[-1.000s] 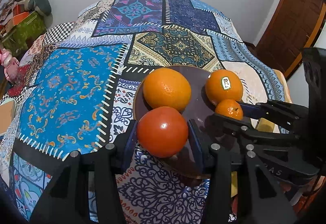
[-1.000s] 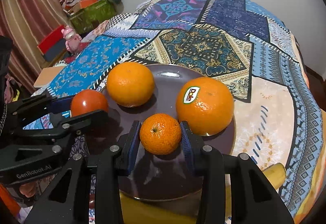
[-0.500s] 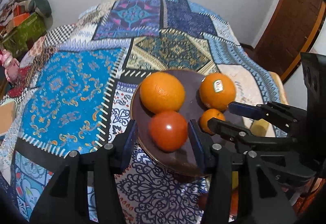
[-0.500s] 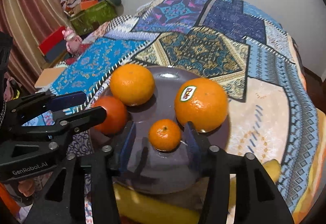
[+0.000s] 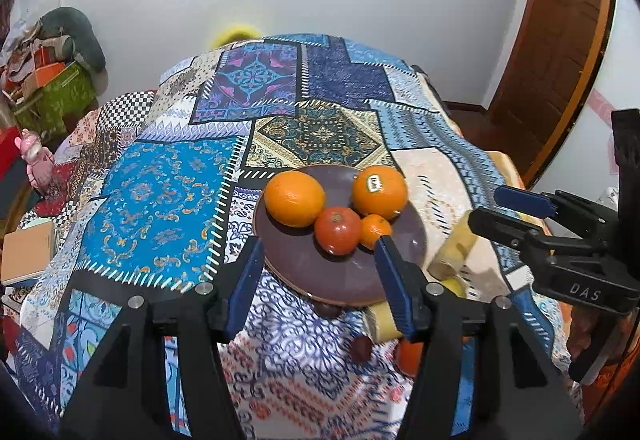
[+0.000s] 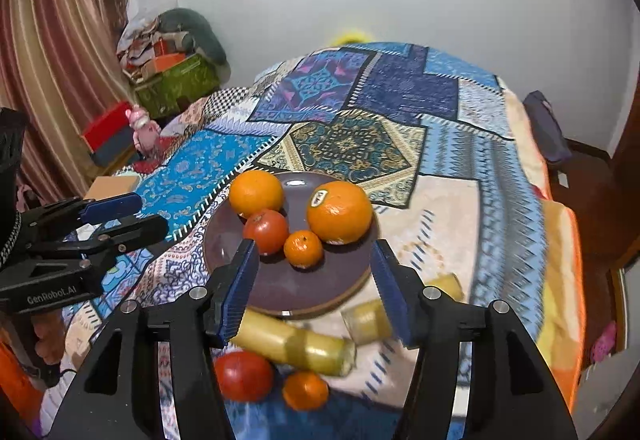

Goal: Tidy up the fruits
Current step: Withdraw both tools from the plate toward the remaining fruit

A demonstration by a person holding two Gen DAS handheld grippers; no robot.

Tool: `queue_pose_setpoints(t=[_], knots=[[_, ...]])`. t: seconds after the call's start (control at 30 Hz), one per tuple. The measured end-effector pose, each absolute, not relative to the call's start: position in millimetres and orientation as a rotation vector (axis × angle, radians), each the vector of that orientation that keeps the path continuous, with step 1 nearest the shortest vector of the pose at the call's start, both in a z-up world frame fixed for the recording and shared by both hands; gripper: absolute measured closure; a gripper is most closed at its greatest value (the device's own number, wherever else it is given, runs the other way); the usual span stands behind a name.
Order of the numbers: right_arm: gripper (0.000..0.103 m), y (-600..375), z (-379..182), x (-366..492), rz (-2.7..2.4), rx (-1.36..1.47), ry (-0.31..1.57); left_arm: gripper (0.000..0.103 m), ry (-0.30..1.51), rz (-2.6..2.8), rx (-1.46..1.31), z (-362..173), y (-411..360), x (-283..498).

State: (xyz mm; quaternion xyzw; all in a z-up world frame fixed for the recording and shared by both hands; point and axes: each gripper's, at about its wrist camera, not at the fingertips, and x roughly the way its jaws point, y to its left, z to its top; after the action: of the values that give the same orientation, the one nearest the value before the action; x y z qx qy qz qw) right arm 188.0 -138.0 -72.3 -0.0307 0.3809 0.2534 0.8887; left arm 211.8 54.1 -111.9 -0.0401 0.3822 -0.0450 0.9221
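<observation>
A dark purple plate (image 5: 404, 240) (image 6: 224, 236) on the patchwork cloth holds two large oranges (image 5: 294, 197) (image 6: 339, 211), a red tomato (image 5: 337, 230) (image 6: 266, 231) and a small mandarin (image 5: 375, 230) (image 6: 303, 248). My left gripper (image 5: 320, 288) is open and empty, pulled back above the plate's near edge. My right gripper (image 6: 312, 292) is open and empty, also back from the plate. Off the plate, near me, lie another tomato (image 6: 244, 376), a mandarin (image 6: 306, 390) and yellow corn pieces (image 6: 296, 346).
The patchwork cloth (image 5: 168, 196) covers the whole table. A corn piece (image 5: 454, 252) lies right of the plate. A book (image 5: 28, 256) and a pink toy (image 5: 36, 164) sit at the left. A wooden door (image 5: 560, 52) stands at the right.
Both grippers opened, letting go of the tomato and the mandarin on the plate, then drew back and up. The loose fruit near me has come into view.
</observation>
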Motion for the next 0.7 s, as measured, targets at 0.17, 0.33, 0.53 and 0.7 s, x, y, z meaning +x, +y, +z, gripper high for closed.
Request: queue_pose_setpoints(t=[0.17, 0.33, 0.53, 0.7], knots=[[0.048, -154.1, -74.8, 167.4, 0.504, -0.049, 0.787, 0.043, 0.78, -0.108, -0.087, -108.1, 45.9, 189.5], [0.048, -167.7, -92.8, 150.4, 0.492, -0.03, 0.829, 0.042, 0.814, -0.135, -0.084, -118.9, 33.3, 174.3], [0.048, -172.6, -116.4, 137.0, 0.485, -0.022, 0.889, 0.042, 0.865, -0.163, -0.104, -139.1, 20.5, 164.5], [0.048, -167.2, -135.5, 135.4, 0.49, -0.017, 0.922, 0.042, 0.911, -0.176, -0.131, -157.9, 15.5, 163.8]])
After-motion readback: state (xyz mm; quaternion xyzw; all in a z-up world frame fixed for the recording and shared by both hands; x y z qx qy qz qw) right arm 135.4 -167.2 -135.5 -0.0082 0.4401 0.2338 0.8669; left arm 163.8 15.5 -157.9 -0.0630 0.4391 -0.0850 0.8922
